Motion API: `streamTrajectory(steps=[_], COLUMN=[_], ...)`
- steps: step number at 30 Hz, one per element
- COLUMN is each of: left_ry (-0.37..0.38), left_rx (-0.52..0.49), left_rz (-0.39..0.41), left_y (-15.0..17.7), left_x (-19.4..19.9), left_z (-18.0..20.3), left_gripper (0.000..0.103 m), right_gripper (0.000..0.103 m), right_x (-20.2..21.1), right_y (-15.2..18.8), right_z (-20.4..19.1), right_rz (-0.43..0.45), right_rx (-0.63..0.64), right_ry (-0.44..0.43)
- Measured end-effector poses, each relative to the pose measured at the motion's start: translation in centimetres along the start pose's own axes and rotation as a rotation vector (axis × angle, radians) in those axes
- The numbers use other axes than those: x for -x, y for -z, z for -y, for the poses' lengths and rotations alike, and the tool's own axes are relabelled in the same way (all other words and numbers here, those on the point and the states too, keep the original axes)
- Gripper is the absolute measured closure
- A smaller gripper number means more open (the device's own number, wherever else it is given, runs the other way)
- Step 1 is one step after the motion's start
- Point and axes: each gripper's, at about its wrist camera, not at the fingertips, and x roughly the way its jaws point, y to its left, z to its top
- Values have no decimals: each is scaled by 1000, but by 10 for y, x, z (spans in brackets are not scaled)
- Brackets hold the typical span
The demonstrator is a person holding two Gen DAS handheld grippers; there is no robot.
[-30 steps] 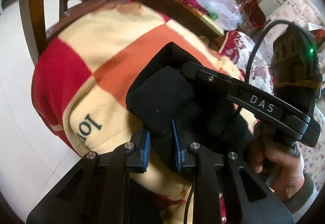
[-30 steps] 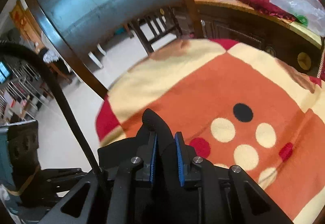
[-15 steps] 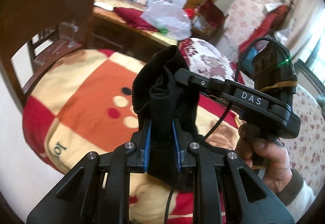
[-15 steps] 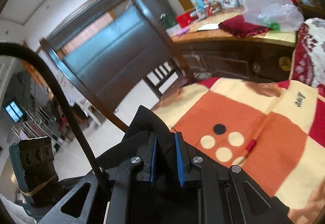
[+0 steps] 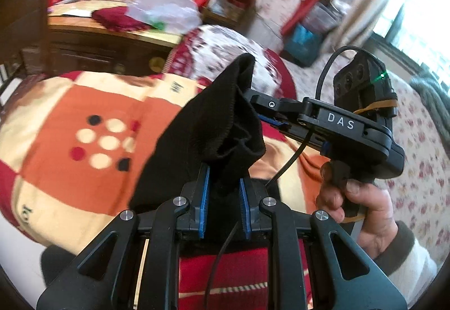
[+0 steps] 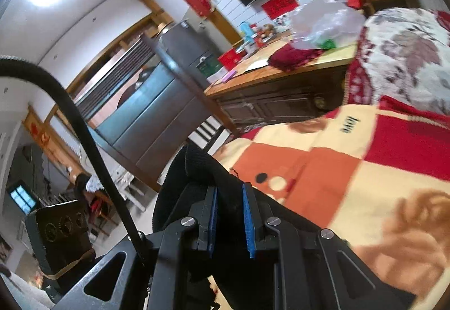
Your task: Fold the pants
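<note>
- The patchwork blanket (image 5: 56, 118) covers the bed, with squares of orange, cream and red and a cluster of dots near its left edge; in the right wrist view the same blanket (image 6: 351, 183) runs away towards the far corner by the dark wooden sideboard (image 6: 275, 101).
- The black pants (image 5: 213, 124) hang in the air above the blanket, not lying on it. One bunched edge rises from between the blue pads of the left gripper (image 5: 223, 197) and stretches up and right to the tips of the right gripper (image 5: 270, 113), so the held edge runs between the two tools.
- In the right wrist view the pants (image 6: 197, 166) bulge up out of the right gripper (image 6: 230, 220) as a ribbed, rounded fold, possibly the waistband, and spill down to the lower right.
- Both grippers are nearly closed, each pinching a thick wad of black cloth between its pads.
- A hand (image 5: 362, 214) with a dark cuff grips the handle of the right tool, to the right of the left one.
- Judged from this, the cloth is being carried over the blanket for a fold or to be laid out. The coming move turns on the stretched edge between the tools: both hold it alike, and the rest of the pants trails below and towards the near edge of the bed.
</note>
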Motion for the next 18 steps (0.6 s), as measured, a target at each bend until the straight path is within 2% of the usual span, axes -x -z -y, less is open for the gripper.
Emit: streamTrajectory(steps=[5, 8, 11, 13, 16, 18], left_ry=[52, 77, 87, 101, 133, 129], left_rx=[-64, -127, -184, -200, -214, -225], left_rz=[-92, -174, -265, -305, -315, -309], left_y=[22, 43, 64, 72, 71, 64], left_x=[-31, -58, -84, -88, -78, -64], left_z=[38, 62, 82, 88, 89, 86], left_gripper=[85, 85, 85, 85, 85, 85], right_gripper=[87, 87, 87, 87, 87, 78], right_x=[47, 71, 82, 89, 105, 119], right_y=[29, 56, 83, 98, 104, 106], right_z=[44, 84, 115, 122, 118, 111], right_rz=[32, 47, 15, -9, -2, 11], right_rx=[-91, -209, -318, -336, -346, -351], right_ry=[55, 115, 179, 236, 248, 290])
